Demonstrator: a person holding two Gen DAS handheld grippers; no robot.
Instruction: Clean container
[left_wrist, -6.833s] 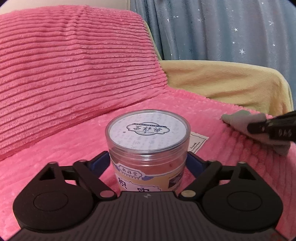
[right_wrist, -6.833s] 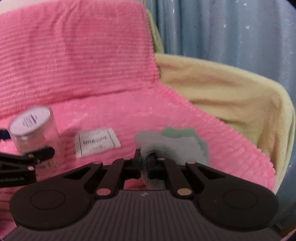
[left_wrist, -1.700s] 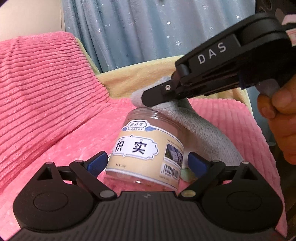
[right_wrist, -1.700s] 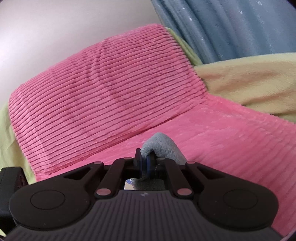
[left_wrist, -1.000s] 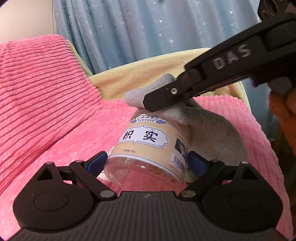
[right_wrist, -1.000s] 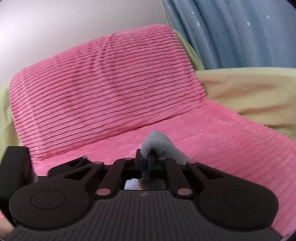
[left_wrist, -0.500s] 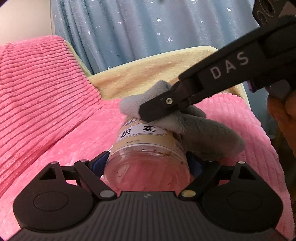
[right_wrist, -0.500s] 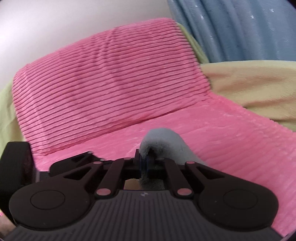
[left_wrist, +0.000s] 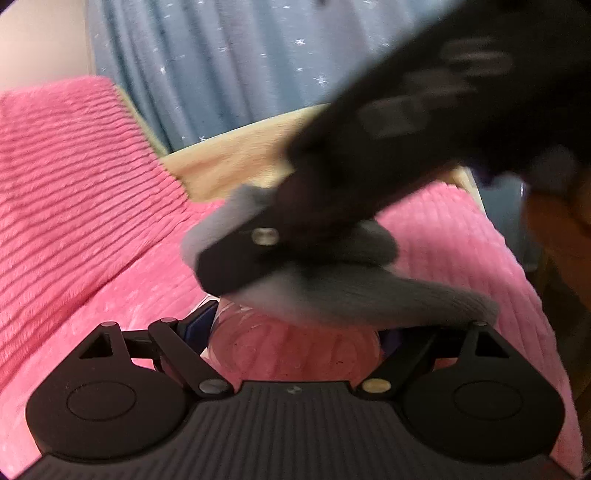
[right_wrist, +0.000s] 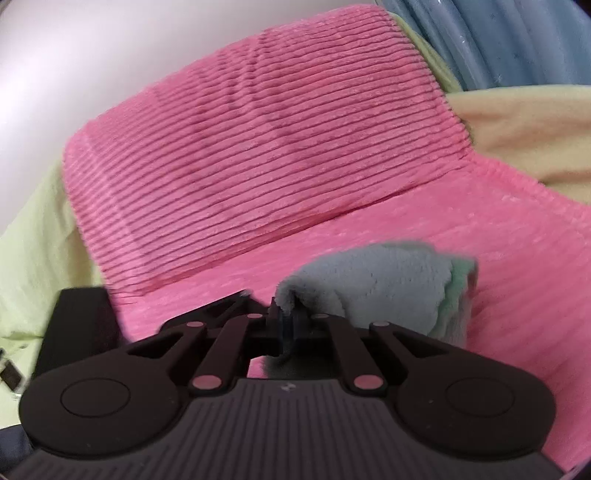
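Your left gripper (left_wrist: 295, 325) is clamped on the clear plastic jar (left_wrist: 291, 350), one finger on each side of it, and holds it tipped so that its see-through end faces the left wrist camera, above the pink ribbed blanket (left_wrist: 92, 229). Your right gripper (right_wrist: 286, 325) is pinched tight on a fold of the grey cloth (right_wrist: 384, 284), which shows a green edge on its far side. In the left wrist view the cloth (left_wrist: 351, 288) lies draped over the upper side of the jar and touches it, with the right gripper (left_wrist: 236, 262) pressing down on top of it; that gripper is badly blurred there, so you seem to be in mid-wipe. My reading is that the cleaning is under way on the jar's outer wall. How much of the jar has been covered, and whether any dirt is left, the pictures cannot settle: most of the jar is hidden under the cloth, and only a few small dark specks show through the clear end. Whether a lid is on it you cannot tell from here. The surface under your work is soft and plush, a seat covered by the pink blanket, with a pink ribbed cushion (right_wrist: 266, 140) as its back and a pale yellow cover (left_wrist: 243, 162) on the arm beyond. A blue curtain with small stars (left_wrist: 229, 62) hangs behind, beside a plain pale wall (right_wrist: 74, 55).
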